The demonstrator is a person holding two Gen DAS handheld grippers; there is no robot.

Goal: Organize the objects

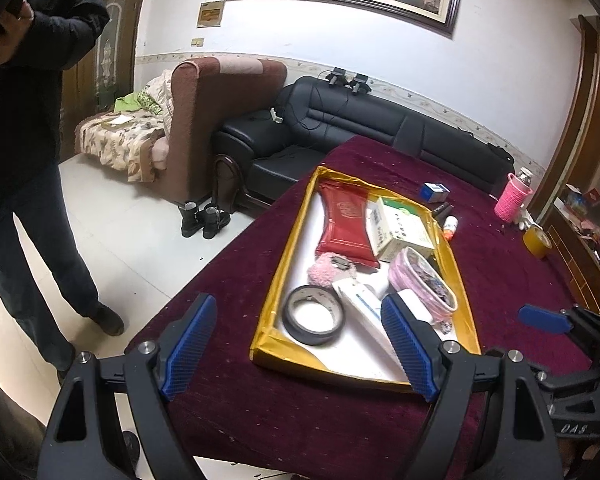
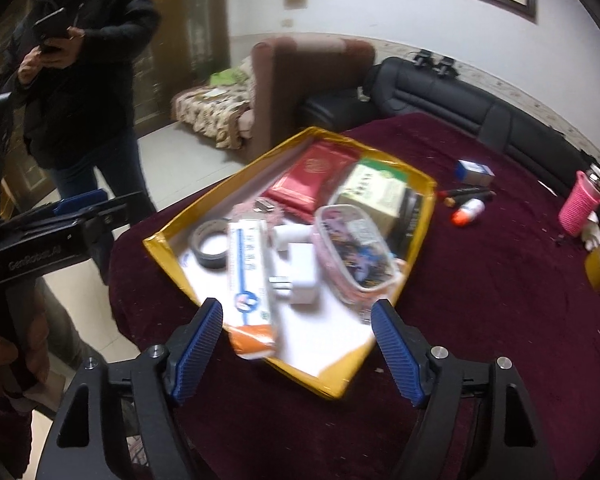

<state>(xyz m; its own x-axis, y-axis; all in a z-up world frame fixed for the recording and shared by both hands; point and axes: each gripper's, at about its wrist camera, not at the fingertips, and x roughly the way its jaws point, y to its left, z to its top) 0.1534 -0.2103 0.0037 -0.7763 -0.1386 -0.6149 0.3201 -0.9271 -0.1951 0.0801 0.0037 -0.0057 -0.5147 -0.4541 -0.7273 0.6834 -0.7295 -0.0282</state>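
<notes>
While both grippers, left [image 1: 300, 344] and right [image 2: 298, 346], hover with fingers spread wide and empty, the yellow tray [image 1: 278, 280] (holding tape [image 1: 314, 314], a red pouch [image 1: 345, 224] and boxes) sits on the maroon tablecloth [image 1: 512, 268].

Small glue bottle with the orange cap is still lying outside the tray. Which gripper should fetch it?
Probably the right gripper: it is open and empty, and the glue bottle lies on the cloth beyond the yellow tray, on its side. The left gripper, also open, would have to reach across the tray.

Maroon table [image 1: 500, 280]: yellow tray [image 1: 278, 280], pink bottle [image 1: 512, 198].
</notes>
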